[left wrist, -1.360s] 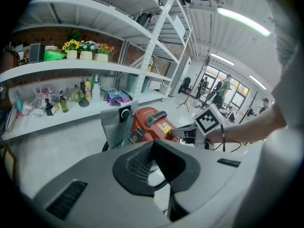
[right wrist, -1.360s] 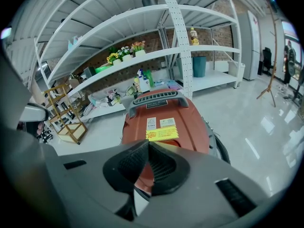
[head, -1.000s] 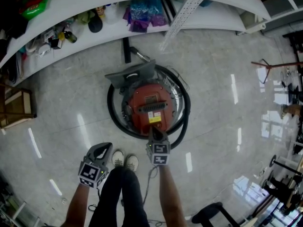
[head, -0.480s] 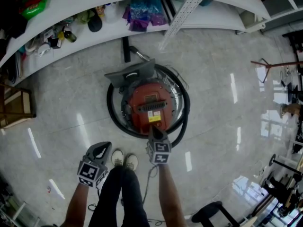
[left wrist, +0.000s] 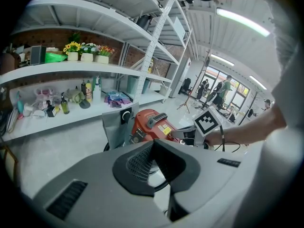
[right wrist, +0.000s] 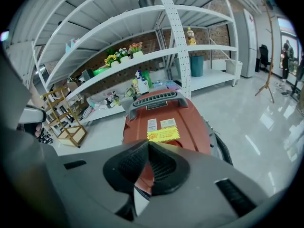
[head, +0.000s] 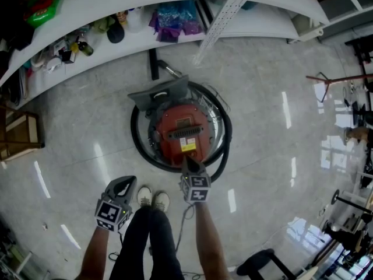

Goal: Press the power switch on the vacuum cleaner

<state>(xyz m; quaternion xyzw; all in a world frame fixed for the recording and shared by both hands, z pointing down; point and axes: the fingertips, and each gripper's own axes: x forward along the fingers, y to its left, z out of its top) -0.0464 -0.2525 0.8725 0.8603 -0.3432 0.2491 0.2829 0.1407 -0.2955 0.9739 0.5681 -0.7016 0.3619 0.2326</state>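
**Red vacuum at the tip of the right jaws**

Pressed together, the right gripper's [right wrist: 148, 143] jaws point at the near edge of the round red plastic vacuum cleaner [head: 183, 127], just below its yellow label [right wrist: 163, 135], whose print is unreadable. The left gripper [head: 124, 184], jaws closed on nothing, hangs well apart beside white shoes [head: 153, 198]. A black hose [head: 136, 140] rings the vacuum. Glossy grey floor [head: 280, 139] lies open rightward, with white shelving [head: 116, 4] beyond.

- left gripper [head: 124, 184]: jaws together, nothing between; held low, close in.
- right gripper [head: 188, 163]: jaws together, nothing between; reached farther forward.
- left arm [head: 96, 251], right arm [head: 208, 244]: bare, stretched downward.
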